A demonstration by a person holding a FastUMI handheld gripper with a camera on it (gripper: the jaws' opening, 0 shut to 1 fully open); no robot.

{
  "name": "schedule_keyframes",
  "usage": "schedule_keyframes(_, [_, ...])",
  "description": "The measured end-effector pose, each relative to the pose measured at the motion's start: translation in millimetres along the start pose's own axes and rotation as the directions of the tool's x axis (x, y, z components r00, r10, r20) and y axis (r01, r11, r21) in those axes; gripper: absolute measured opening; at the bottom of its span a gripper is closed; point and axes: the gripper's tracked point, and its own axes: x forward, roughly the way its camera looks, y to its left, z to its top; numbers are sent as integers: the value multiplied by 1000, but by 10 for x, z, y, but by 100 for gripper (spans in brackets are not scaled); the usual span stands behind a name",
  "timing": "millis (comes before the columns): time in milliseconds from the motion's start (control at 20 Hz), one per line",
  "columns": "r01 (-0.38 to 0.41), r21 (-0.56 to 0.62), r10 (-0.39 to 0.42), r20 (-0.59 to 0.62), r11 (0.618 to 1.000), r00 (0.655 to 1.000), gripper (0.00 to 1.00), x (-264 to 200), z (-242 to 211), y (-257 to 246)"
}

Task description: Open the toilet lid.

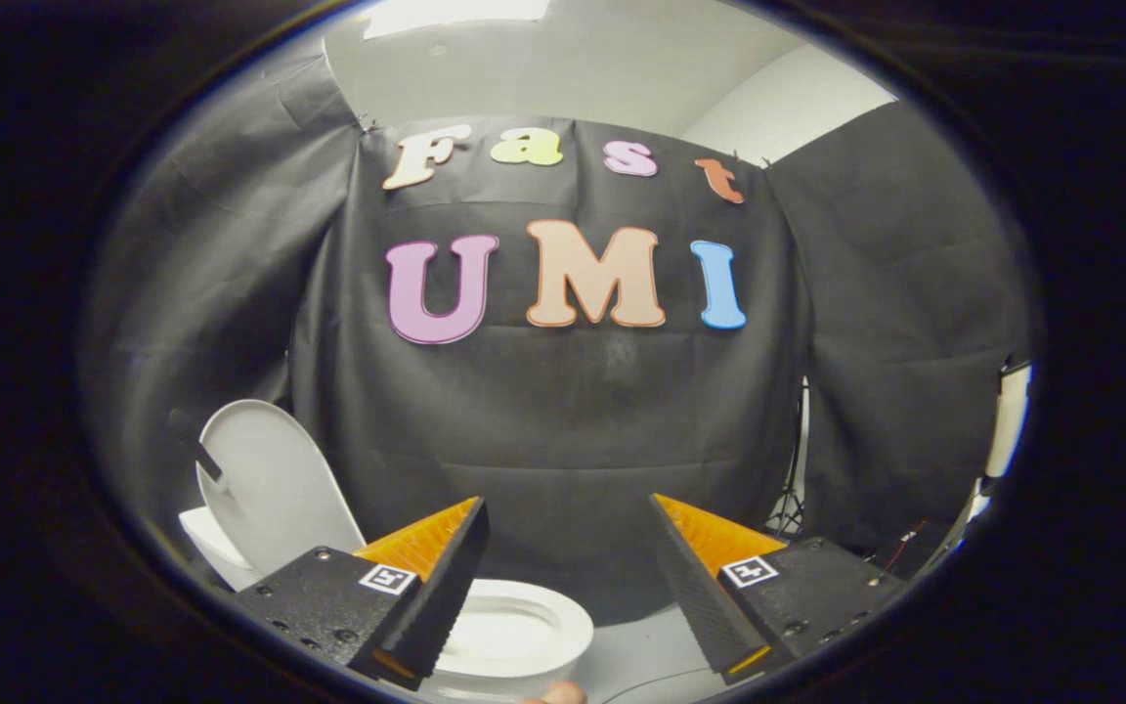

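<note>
1. Toilet lid [265, 484]: white, oval, standing raised at the far left, leaning back from the bowl. Judged already open, so the task appears done or nearly so.
2. Toilet seat [514, 631]: white ring lying flat on the bowl, low and near, just beyond the left finger and partly hidden behind it. Its opening faces up, uncovered.
3. Toilet tank or rear body [211, 548]: white block below and left of the lid, giving the lid something to lean toward; exact contact cannot be told.
4. Gripper [568, 548]: fingers spread wide apart, nothing between them, touching neither lid nor seat. The gap frames the dark cloth wall rather than the toilet.
5. Pose: the gripper is held above the seat and aimed level toward the far wall, well right of the lid. Judged a clear, withdrawn posture, since the lid needs no further support.
6. Cloth wall [563, 420]: dark backdrop at the far side, behind the toilet.
7. Floor [641, 645]: pale, to the right of the bowl.
8. Stand with cables [793, 489]: thin legs at the far right, against the cloth.
</note>
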Motion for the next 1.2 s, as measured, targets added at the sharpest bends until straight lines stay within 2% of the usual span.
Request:
schedule_keyframes(250, [40,14,-40,-6,999,999,98,61,-115,-195])
schedule_keyframes(900, [80,101,-80,-4,992,997,98,-42,-457,-329])
schedule_keyframes(1200, [94,83,-92,-37,992,995,98,-82,-547,-381])
